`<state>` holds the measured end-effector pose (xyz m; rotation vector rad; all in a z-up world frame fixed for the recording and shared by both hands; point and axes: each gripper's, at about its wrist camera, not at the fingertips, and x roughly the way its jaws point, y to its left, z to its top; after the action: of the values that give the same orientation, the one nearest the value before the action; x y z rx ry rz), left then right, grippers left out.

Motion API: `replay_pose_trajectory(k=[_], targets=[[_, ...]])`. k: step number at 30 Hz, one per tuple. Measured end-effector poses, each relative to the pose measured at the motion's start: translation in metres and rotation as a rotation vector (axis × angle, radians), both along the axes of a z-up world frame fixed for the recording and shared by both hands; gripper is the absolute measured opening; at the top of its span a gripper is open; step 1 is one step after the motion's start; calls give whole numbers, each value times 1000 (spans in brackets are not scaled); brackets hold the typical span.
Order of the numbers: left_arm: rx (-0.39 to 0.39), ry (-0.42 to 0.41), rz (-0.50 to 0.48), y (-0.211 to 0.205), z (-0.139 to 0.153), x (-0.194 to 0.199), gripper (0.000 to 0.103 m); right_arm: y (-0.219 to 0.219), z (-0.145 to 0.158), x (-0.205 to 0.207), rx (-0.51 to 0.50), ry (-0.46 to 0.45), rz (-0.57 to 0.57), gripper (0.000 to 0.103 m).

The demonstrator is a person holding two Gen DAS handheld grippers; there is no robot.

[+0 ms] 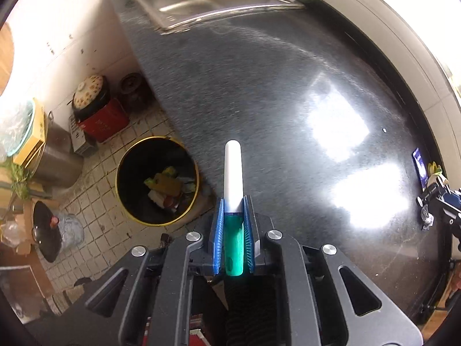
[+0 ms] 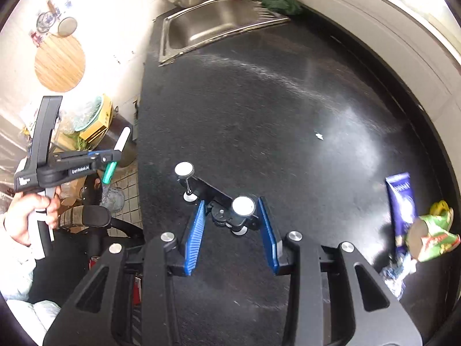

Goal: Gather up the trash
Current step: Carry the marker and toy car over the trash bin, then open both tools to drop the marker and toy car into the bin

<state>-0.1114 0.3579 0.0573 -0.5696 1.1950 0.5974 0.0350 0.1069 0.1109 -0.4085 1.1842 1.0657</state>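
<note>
My left gripper (image 1: 234, 201) is shut on a green and white tube (image 1: 233, 173), which points forward over the counter's left edge. The yellow-rimmed black trash bin (image 1: 157, 181) stands on the floor below left, with several scraps inside. The right wrist view shows the left gripper (image 2: 113, 155) holding the tube (image 2: 115, 155) beyond the counter's left edge. My right gripper (image 2: 233, 222) is open and empty, low over the dark counter (image 2: 259, 101). A blue wrapper (image 2: 402, 201), a green crumpled packet (image 2: 435, 233) and a foil scrap (image 2: 396, 274) lie at the right.
A steel sink (image 2: 207, 26) sits at the counter's far end, with a green cloth (image 2: 281, 4) beside it. A black clamp with white knobs (image 2: 219, 199) lies on the counter between my right fingers. Pots and a red box (image 1: 105, 121) stand on the tiled floor.
</note>
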Motion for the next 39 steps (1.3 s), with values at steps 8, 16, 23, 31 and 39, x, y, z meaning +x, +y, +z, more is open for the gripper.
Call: replay_pose_trajectory(k=[8, 16, 23, 31, 39], targets=[[-42, 33, 214, 58, -13, -96, 13, 159, -16, -73, -40, 45, 251, 37], [-107, 32, 363, 116, -58, -133, 13, 288, -66, -127, -98, 100, 414, 37], [-136, 17, 429, 159, -105, -142, 13, 358, -116, -147, -153, 79, 496, 37], [-185, -4, 456, 175, -148, -138, 13, 380, -138, -148, -189, 59, 478, 38], [-91, -19, 482, 164, -115, -153, 92, 360, -89, -136, -56, 99, 404, 96]])
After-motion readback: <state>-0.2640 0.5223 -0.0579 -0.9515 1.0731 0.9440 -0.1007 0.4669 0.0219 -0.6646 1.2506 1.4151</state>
